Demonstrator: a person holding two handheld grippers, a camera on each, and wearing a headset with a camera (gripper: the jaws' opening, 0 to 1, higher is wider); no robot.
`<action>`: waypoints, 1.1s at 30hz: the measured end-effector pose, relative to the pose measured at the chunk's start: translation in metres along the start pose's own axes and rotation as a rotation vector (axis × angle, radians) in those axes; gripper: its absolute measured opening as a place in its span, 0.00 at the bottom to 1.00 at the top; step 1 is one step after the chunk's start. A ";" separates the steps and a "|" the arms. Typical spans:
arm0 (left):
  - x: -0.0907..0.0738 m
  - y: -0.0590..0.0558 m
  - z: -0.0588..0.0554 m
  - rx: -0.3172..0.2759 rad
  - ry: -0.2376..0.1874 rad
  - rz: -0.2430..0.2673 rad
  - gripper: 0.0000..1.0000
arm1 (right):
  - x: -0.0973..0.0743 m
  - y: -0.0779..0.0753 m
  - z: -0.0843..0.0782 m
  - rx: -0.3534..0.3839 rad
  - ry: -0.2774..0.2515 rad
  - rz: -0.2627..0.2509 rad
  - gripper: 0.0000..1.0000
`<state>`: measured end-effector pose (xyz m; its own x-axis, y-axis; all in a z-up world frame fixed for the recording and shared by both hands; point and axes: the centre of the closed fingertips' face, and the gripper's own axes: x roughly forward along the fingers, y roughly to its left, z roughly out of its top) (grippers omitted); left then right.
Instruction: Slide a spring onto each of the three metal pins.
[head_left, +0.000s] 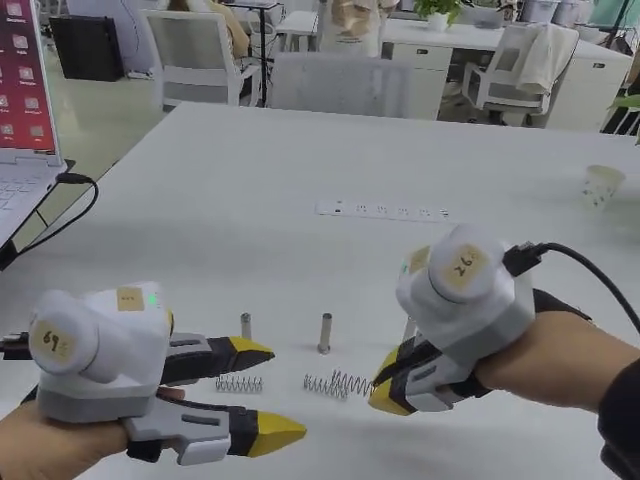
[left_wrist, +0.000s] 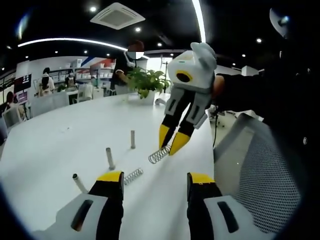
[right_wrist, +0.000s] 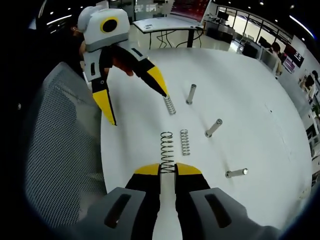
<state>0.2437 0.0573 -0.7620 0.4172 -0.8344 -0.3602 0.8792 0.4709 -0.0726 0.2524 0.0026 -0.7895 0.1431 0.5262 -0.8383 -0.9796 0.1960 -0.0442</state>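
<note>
Right gripper (right_wrist: 168, 169): jaws clenched on the near end of a thin coiled wire spring (right_wrist: 167, 145), which lies flat and projects straight ahead of the tips. I see a second spring (right_wrist: 185, 142) just beside it, roughly parallel. Left gripper (left_wrist: 155, 176): jaws released and wide apart, with a third spring (left_wrist: 133, 176) near one tip; I cannot confirm contact. Beyond stand three bare metal pins (left_wrist: 109, 158), upright on the white table (head_left: 300, 160). Office chairs (head_left: 195, 50) stand behind.
</note>
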 end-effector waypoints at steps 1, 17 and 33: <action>0.001 -0.001 0.001 0.005 -0.001 -0.002 0.44 | 0.000 0.001 0.001 -0.007 0.000 0.003 0.08; 0.004 -0.010 0.000 0.076 0.005 -0.034 0.29 | 0.002 0.022 0.017 -0.123 0.002 0.068 0.08; 0.008 -0.024 -0.002 0.112 0.008 -0.098 0.12 | 0.003 0.031 0.022 -0.269 -0.029 0.114 0.08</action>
<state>0.2255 0.0406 -0.7653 0.3264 -0.8725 -0.3637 0.9360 0.3519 -0.0040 0.2256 0.0283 -0.7817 0.0300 0.5564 -0.8303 -0.9912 -0.0904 -0.0964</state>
